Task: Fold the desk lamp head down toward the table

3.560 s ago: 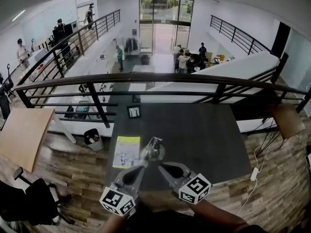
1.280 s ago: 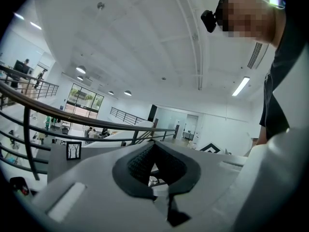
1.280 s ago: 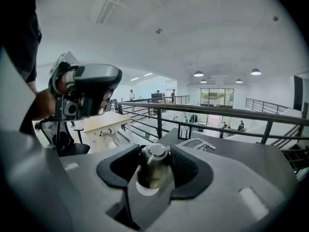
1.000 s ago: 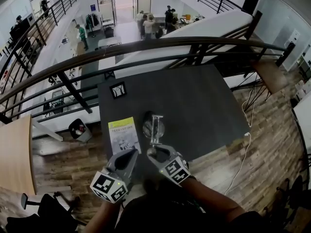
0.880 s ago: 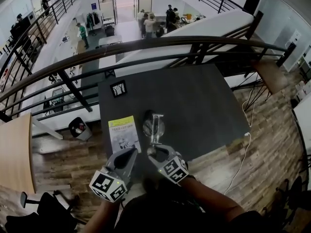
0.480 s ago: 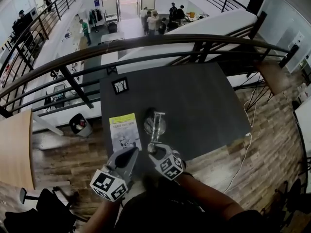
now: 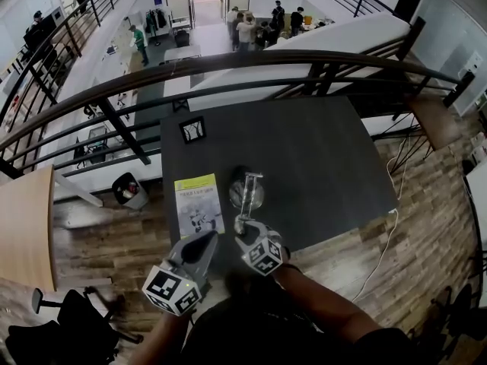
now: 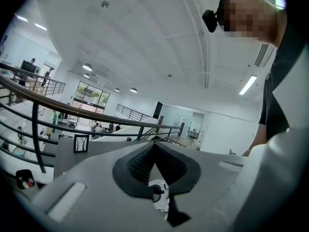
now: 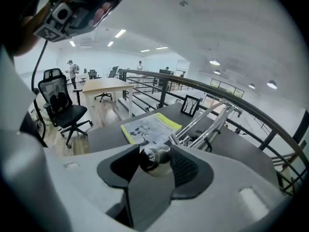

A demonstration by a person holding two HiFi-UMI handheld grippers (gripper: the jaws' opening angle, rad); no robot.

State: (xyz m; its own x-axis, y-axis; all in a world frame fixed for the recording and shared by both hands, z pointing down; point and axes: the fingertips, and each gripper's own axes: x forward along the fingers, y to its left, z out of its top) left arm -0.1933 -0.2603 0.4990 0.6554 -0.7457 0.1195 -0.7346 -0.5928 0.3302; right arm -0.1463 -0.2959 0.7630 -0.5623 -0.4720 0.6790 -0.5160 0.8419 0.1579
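Spreading dark past both grippers, the table [image 7: 319,166] lies open toward its far and right edges, a railing [image 7: 266,63] behind. Near its front edge stands the desk lamp [image 7: 246,192], beside a booklet [image 7: 196,204]. Wide jaws of the right gripper [image 7: 243,228], easing apart, touch the lamp head [image 9: 153,159] between them. The left gripper [image 8: 154,146] hangs closed, empty.

Head view looks steeply down on the table [image 7: 319,150]; both gripper views skim low across it toward the railing [image 7: 266,58].

Dark table [image 7: 319,158]: lamp [image 7: 247,192], booklet [image 7: 198,206], picture frame [image 7: 192,129]
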